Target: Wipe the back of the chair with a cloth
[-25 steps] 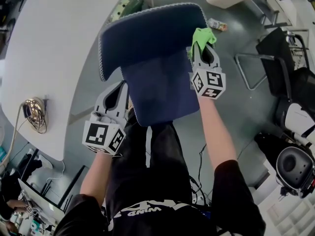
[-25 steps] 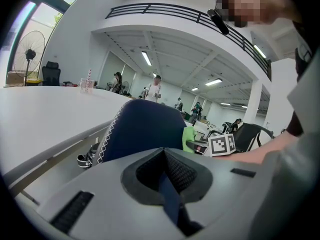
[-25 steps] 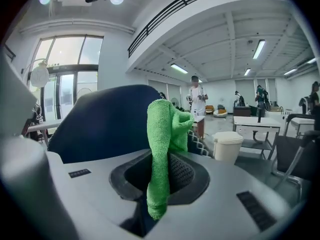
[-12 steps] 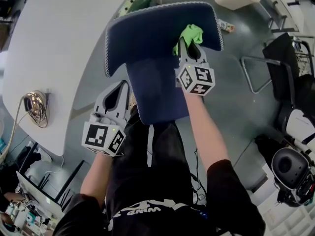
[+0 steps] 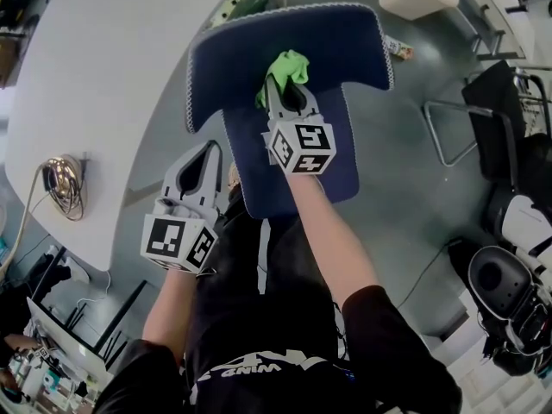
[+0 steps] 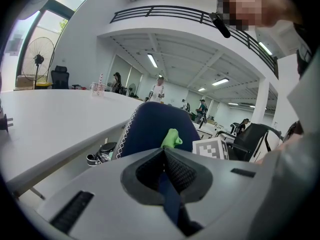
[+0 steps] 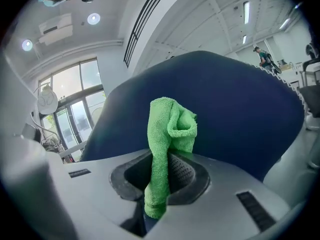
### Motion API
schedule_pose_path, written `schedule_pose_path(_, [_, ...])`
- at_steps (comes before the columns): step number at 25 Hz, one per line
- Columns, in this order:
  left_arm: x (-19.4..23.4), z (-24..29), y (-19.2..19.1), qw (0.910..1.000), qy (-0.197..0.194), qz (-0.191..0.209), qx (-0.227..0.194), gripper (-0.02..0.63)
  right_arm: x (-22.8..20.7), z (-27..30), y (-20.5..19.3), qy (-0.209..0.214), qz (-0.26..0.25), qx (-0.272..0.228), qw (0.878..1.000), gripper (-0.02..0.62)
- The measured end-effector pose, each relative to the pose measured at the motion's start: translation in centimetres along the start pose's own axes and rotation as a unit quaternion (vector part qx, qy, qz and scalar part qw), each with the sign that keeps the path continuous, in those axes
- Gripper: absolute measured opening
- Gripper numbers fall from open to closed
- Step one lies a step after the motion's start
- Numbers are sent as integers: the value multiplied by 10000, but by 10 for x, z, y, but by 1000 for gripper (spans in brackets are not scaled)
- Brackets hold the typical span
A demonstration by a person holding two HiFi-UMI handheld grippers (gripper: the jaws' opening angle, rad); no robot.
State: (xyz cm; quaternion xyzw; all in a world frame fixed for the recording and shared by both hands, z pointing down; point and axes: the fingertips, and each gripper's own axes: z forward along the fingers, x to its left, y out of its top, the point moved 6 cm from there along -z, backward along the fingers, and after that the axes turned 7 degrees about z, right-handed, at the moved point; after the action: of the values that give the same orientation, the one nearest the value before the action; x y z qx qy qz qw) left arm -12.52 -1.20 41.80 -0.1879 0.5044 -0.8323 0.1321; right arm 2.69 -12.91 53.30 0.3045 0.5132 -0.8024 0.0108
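Note:
The navy chair back (image 5: pixel 332 46) with white edge stitching stands in front of me in the head view. My right gripper (image 5: pixel 279 84) is shut on a bright green cloth (image 5: pixel 287 64) and presses it against the middle of the chair back's rear face. In the right gripper view the cloth (image 7: pixel 169 129) bunches above the jaws against the blue fabric (image 7: pixel 240 109). My left gripper (image 5: pixel 209 148) is shut and holds nothing, just left of the chair's narrow lower panel. From the left gripper view (image 6: pixel 164 151) the chair back (image 6: pixel 150 126) and cloth (image 6: pixel 171 138) lie ahead.
A large white table (image 5: pixel 86 76) curves along the left, with a cable coil (image 5: pixel 59 192) on it and shoes (image 5: pixel 237 3) on the floor beneath. Black chairs and bags (image 5: pixel 509 145) crowd the right. Grey floor lies between them and the chair.
My right gripper has swept the cloth leftward, from the chair back's right edge to its middle. The left gripper has stayed put.

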Motion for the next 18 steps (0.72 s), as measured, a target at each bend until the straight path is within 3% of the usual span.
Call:
schedule_pose_path(7, [1, 0, 0, 10000, 40, -20, -37, -2, 49, 10, -28, 690, -122, 420, 9967, 52])
schedule_pose_path(13, [1, -2, -1, 10000, 68, -28, -16, -2, 76, 3, -46, 1497, -384, 747, 9852, 52])
schedule_pose_path(15, [2, -2, -3, 10000, 78, -32, -11, -2, 69, -6, -48, 1521, -509, 749, 9842, 52])
schedule_pose_path(18, [2, -1, -4, 9999, 88, -53, -19, -2, 31, -21, -47, 1010, -427, 682, 9916, 52])
